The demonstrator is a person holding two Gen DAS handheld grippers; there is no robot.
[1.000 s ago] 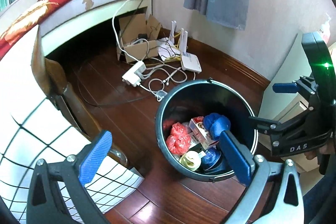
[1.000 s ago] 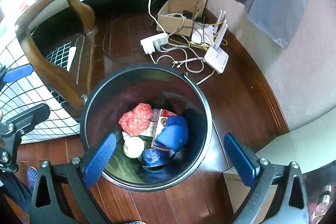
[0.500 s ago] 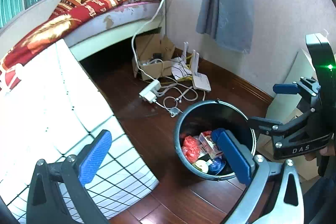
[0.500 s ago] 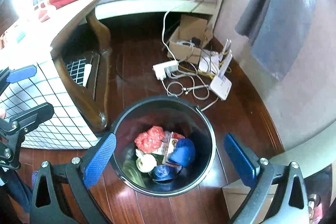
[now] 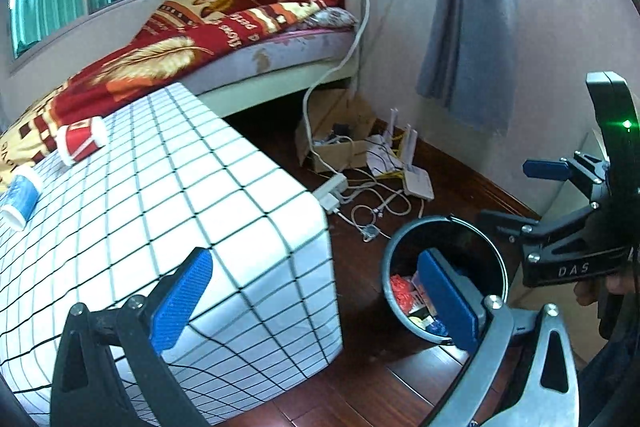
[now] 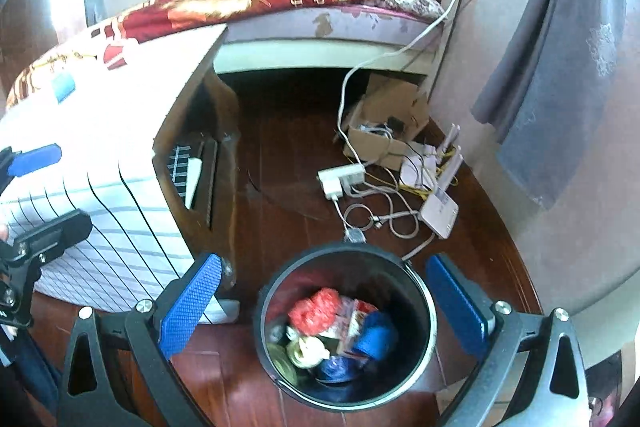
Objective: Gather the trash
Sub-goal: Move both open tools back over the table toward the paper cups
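Black and round, the trash bin (image 6: 347, 331) stands on the dark wooden floor (image 6: 280, 155) beside the corner of a table under a white grid-patterned cloth (image 5: 168, 203). Inside the bin: a red crumpled bag (image 6: 314, 311), a blue wad (image 6: 374, 337), a small printed carton (image 6: 354, 319) and other scraps; the lowest items are blurred and cannot be identified with confidence.

Left gripper (image 5: 316, 303): fingers spread wide, nothing held, raised over the table corner with its right pad in front of the bin. Right gripper (image 6: 324, 303): fingers likewise spread wide and empty, directly above the bin, one pad on each side of the rim.

On the tablecloth, two paper cups lie on their sides near the far edge: a red cup (image 5: 82, 141) and a blue cup (image 5: 20, 197).

Beyond the bin, a power strip (image 6: 340, 179), loose cables (image 6: 376, 219), a white router (image 6: 440, 211) and a cardboard box (image 6: 384, 123) sit on the floor near the bed (image 6: 280, 3).
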